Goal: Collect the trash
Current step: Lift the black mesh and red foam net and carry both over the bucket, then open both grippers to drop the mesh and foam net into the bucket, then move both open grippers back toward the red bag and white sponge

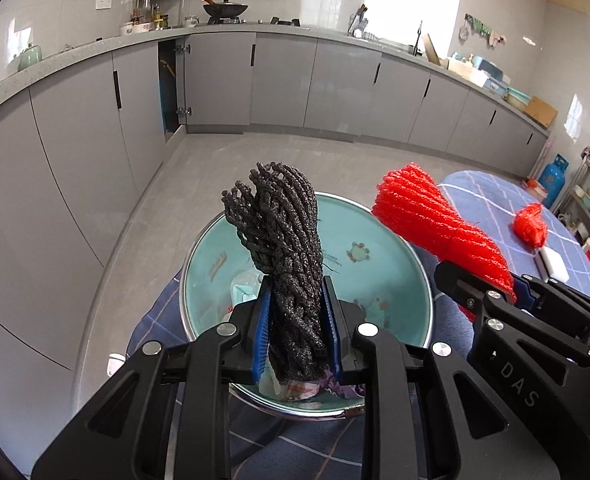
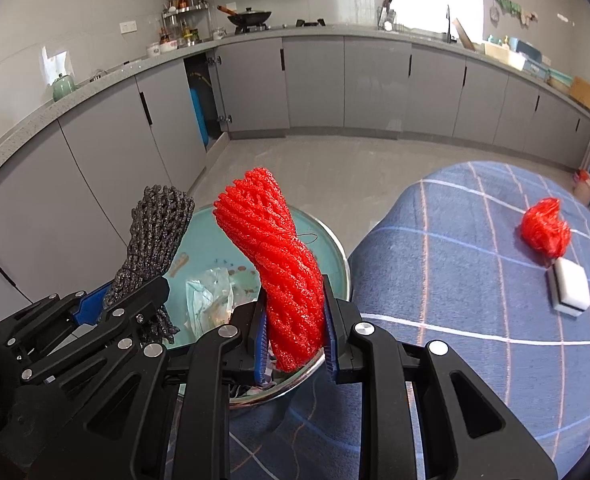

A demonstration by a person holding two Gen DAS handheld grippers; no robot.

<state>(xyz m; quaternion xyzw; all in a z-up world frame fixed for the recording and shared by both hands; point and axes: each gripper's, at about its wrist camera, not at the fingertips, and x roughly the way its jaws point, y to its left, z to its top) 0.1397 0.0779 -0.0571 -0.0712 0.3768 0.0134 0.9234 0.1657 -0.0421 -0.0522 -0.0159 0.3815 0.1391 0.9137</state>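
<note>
Both hands are loaded over the wide teal enamel basin with a steel rim [image 1: 391, 240], which already has crumpled wrappers [image 2: 209, 296] lying in it. The left gripper [image 1: 297, 328] has its jaws pinching a dark grey foam mesh sleeve [image 1: 283, 248], which stands up out of the blue pads. Just beside it, the right gripper [image 2: 295, 332] has its jaws clamped on a twisted red foam mesh sleeve [image 2: 275, 248]. Both point down towards the basin.

Here's the worry: the basin sits near the edge of the blue checked cloth on the bench [image 2: 475, 320]. Both sleeves are springy and light. Let go too high or off-centre and one could well bounce off the rim and land on the floor. The two grippers are also close together, so they may knock each other.

Farther along the bench, a crumpled red net [image 2: 545, 226] touches a white sponge block [image 2: 571, 292].
</note>
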